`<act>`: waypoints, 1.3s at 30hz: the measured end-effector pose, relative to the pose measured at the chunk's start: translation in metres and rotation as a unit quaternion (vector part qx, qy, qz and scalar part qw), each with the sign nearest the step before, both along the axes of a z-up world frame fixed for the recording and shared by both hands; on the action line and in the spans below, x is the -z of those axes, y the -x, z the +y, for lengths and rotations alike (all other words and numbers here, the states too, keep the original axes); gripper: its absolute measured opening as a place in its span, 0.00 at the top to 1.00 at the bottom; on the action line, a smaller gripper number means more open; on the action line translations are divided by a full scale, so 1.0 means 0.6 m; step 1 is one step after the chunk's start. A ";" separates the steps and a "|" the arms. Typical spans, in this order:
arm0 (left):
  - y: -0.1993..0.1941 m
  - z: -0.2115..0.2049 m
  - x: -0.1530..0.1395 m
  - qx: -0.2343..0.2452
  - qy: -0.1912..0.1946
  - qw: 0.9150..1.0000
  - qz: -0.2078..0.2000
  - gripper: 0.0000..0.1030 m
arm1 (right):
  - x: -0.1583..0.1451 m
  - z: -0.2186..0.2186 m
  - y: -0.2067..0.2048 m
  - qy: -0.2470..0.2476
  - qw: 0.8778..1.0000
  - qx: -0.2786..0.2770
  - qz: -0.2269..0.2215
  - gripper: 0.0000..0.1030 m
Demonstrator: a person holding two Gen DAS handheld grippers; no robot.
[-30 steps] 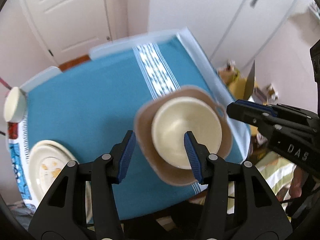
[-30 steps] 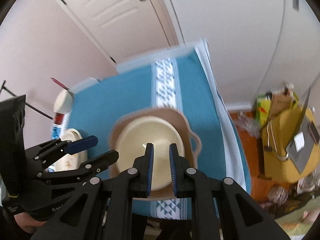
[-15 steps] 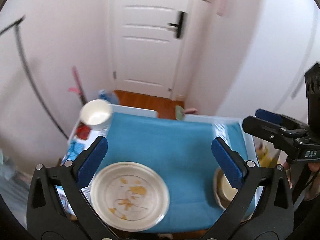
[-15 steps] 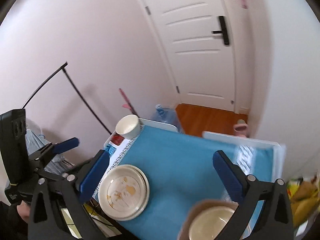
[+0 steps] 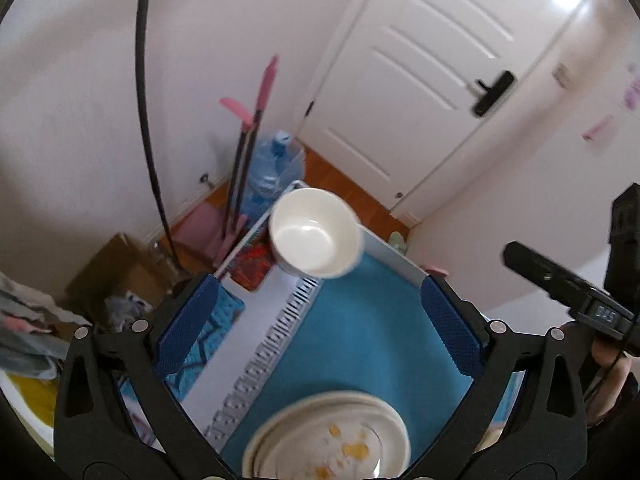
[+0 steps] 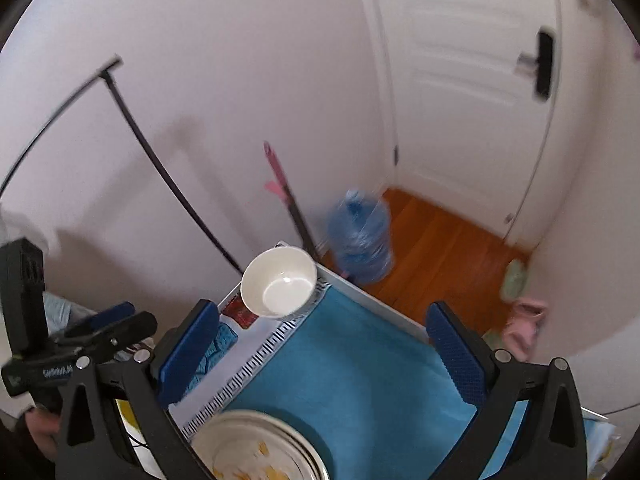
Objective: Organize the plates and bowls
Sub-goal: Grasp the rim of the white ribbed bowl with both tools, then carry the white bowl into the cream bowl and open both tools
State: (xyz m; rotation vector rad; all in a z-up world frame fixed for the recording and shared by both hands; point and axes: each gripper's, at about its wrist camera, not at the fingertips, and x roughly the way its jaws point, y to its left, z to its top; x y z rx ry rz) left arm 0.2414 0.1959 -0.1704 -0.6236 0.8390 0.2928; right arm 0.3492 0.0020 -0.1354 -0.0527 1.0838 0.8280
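Note:
A white bowl [image 5: 316, 236] [image 6: 280, 286] stands at the far left corner of the blue-clothed table [image 5: 360, 340] [image 6: 352, 368]. A stack of cream plates [image 5: 332, 440] [image 6: 260, 448] with yellow food stains lies at the near edge, below both grippers. My left gripper [image 5: 320, 286] hovers wide above the cloth, its jaws closing slightly with nothing between them. My right gripper [image 6: 322, 308] stands open and empty beside it. In the right wrist view the left gripper [image 6: 136, 318] shows at the left edge, held by a hand.
A red packet [image 5: 252, 264] lies under the bowl's left side. Beyond the table corner stand a blue water bottle [image 5: 272, 172] [image 6: 360, 240], pink-handled mops [image 5: 256, 120] and a white door [image 5: 420, 80]. A cardboard box [image 5: 116, 268] sits on the floor to the left.
Both views swung from the brown dish with the cream bowl to the table's left end. Both grippers opened wide; the right one was shut a second ago.

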 end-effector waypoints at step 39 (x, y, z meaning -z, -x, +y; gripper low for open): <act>-0.125 0.018 0.109 0.091 -0.033 0.995 0.033 0.78 | 0.163 0.118 -0.032 0.012 0.996 -0.010 0.083 0.86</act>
